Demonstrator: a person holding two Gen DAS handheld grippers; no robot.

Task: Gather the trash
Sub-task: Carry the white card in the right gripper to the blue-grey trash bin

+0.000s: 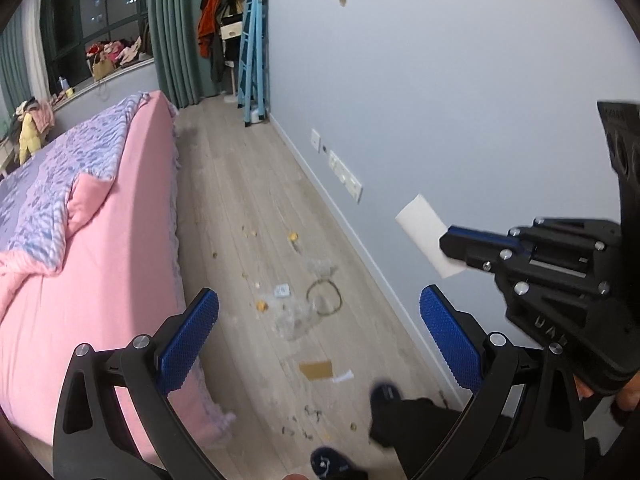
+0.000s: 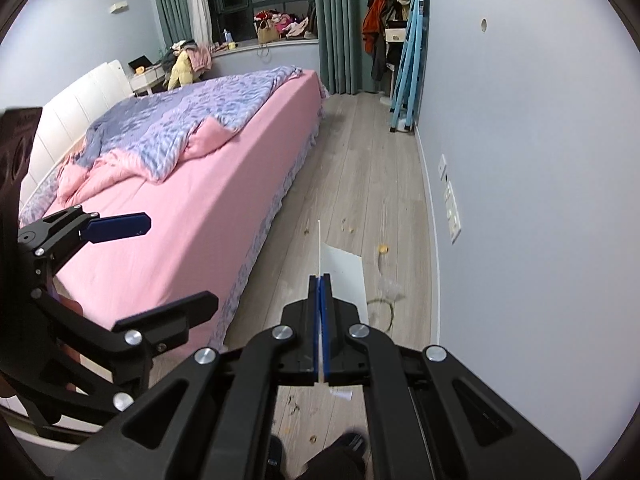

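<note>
In the right wrist view my right gripper (image 2: 320,280) is shut on a white sheet of paper (image 2: 346,276), held edge-on above the floor. The left wrist view shows that same paper (image 1: 420,228) pinched by the right gripper (image 1: 452,246) in front of the wall. My left gripper (image 1: 320,320) is open and empty, and it also shows at the left of the right wrist view (image 2: 182,261). Trash lies on the wooden floor below: a brown cardboard piece (image 1: 316,370), a white strip (image 1: 342,377), clear plastic wrap (image 1: 298,316), a thin ring (image 1: 324,298), a small packet (image 1: 281,290) and yellow crumbs (image 1: 261,305).
A pink bed (image 1: 100,280) with a purple quilt borders the floor strip on the left, and a pale wall (image 1: 440,100) with sockets (image 1: 344,172) on the right. A blue folding rack (image 1: 252,60) leans at the far end. The person's dark slippers (image 1: 384,392) stand near the bottom.
</note>
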